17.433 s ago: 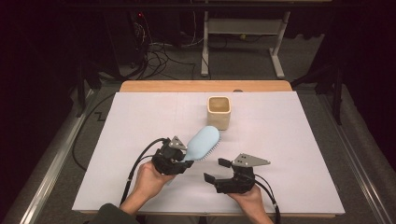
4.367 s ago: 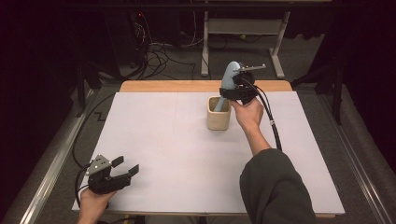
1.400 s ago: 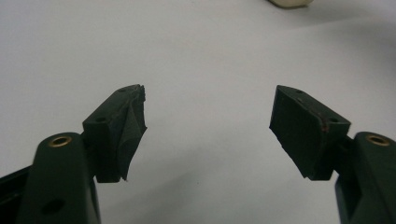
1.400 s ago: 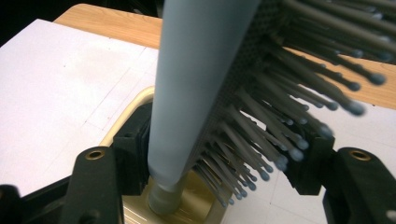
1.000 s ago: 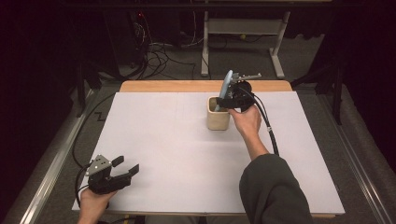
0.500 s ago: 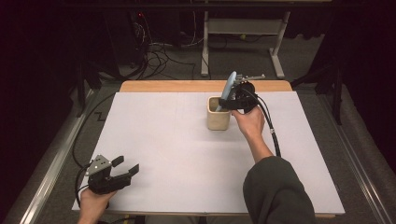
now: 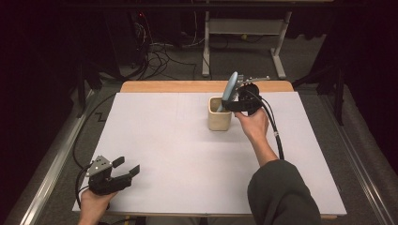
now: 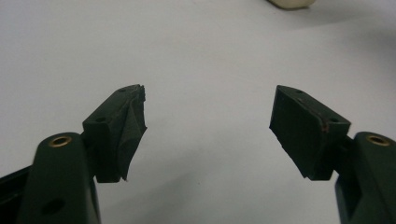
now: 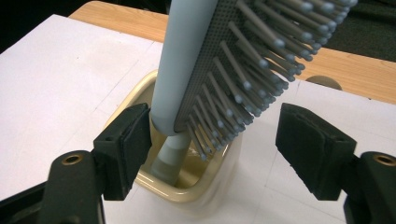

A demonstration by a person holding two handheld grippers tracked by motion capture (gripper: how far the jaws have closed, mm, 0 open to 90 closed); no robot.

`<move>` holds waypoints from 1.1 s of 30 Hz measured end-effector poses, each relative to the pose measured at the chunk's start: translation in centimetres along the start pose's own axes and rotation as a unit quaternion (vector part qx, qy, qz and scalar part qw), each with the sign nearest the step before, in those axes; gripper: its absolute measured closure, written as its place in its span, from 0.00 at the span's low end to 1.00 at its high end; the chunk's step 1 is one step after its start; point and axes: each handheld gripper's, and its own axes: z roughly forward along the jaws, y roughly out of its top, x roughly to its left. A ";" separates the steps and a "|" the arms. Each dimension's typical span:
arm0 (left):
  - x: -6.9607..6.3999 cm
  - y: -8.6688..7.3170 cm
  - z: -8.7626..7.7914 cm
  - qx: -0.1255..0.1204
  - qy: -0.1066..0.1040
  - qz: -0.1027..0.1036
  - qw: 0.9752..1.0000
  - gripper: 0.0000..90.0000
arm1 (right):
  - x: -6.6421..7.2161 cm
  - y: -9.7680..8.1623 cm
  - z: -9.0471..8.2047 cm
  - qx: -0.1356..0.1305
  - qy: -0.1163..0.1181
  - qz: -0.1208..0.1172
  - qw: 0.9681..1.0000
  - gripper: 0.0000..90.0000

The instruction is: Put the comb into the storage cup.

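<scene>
A pale blue hairbrush point(image 7: 230, 86) stands handle-down in a beige cup point(image 7: 219, 121) at the far middle of the table, leaning toward my right gripper point(image 7: 230, 105). In the right gripper view the brush point(image 9: 196, 60) rises between the jaws. One pad point(image 9: 128, 149) sits against its smooth back. The other pad point(image 9: 308, 149) stands clear of the bristles, so this gripper point(image 9: 217, 135) is open. My left gripper point(image 7: 126, 165) rests at the table's near left corner, open and holding nothing point(image 8: 208, 126).
White paper point(image 7: 178, 154) covers the table, with a wooden edge point(image 7: 169, 86) at the far side. The right gripper's cable point(image 7: 274, 131) trails back along the forearm. A metal desk frame point(image 7: 244, 33) and floor cables lie beyond the table.
The brush, earlier lying mid-table at the left gripper, now stands in the cup. The left hand has drawn back to the near left corner. Over the last second hardly anything moved.
</scene>
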 end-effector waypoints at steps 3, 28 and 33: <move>0.0 0.0 0.0 0.000 0.000 0.000 1.000 0.31 | 0.0 -0.1 -0.2 -0.001 -0.001 0.000 1.000 0.31; 0.3 -0.1 -0.5 -0.012 0.008 -0.006 1.000 0.31 | -0.5 -1.2 -2.1 -0.018 -0.004 -0.010 1.000 0.32; 0.3 -0.1 -0.5 -0.012 0.008 -0.006 1.000 0.31 | -0.6 -1.4 -2.4 -0.021 -0.003 -0.010 1.000 0.32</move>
